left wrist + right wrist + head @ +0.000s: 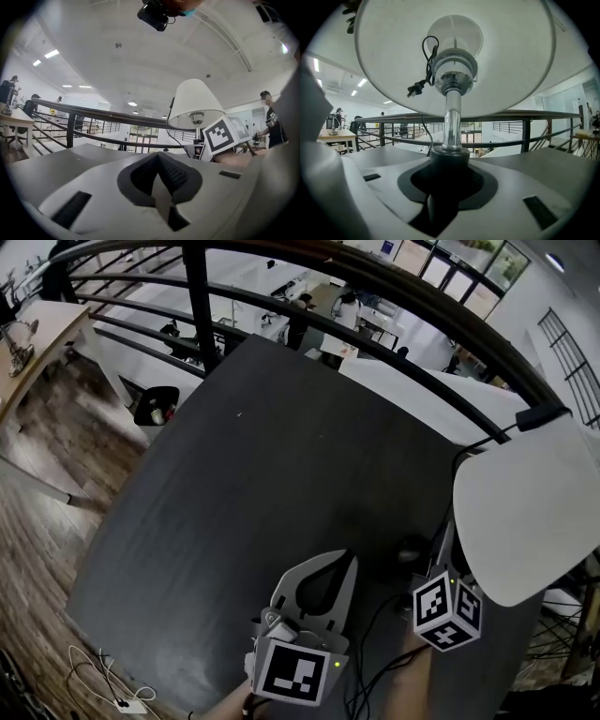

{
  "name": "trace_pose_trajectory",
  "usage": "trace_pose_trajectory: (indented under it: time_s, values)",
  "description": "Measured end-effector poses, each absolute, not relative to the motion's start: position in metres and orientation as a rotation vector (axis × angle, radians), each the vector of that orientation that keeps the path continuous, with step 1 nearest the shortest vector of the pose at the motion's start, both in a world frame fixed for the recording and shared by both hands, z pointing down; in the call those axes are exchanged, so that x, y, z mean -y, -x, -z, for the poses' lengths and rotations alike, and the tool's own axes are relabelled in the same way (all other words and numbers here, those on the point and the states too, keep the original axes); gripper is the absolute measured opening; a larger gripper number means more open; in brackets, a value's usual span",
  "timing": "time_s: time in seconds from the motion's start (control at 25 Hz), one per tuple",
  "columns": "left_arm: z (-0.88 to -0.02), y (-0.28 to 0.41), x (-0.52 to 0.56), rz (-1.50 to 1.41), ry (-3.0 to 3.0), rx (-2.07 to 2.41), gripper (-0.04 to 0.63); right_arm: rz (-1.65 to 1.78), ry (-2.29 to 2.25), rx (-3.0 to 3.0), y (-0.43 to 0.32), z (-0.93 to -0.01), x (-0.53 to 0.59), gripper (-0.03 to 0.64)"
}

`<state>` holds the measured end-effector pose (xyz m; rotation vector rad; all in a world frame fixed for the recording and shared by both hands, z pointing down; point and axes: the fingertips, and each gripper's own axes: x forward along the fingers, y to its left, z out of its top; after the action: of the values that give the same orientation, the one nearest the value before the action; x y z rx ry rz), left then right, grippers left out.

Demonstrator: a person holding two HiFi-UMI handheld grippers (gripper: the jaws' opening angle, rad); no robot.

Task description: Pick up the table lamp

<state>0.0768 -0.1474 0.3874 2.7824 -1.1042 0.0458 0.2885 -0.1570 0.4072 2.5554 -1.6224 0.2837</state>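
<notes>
the table lamp (530, 521) stands upright, its long axis running vertically: in the right gripper view the chrome stem (450, 115) rises straight from a dark collar (449, 159) into the underside of the white shade (497, 70), which opens downward, with the black cord and plug (423, 65) hanging beside the socket. in the head view the lamp sits at the right side of the dark table (262, 474), close to that side's edge, and the black railing (202, 306) curves just behind the table's far edge. the wide tabletop left of the lamp and ahead of the grippers lies open. the right gripper (443, 187) has its jaws partway closed around the lamp's dark lower post, which fills the gap between the pads just under the collar. the left gripper (342, 568) hovers left of the lamp, jaws pressed together with nothing between them, the shade well off to its right.
</notes>
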Motion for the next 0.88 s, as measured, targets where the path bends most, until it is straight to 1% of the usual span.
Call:
trace_pose_trajectory:
  time_s: [0.88]
  values:
    - [-0.309, -0.133, 0.098, -0.08, -2.827, 0.986, 0.043, -0.238, -2.707, 1.558, -0.337, -0.311, 0.072, 0.118]
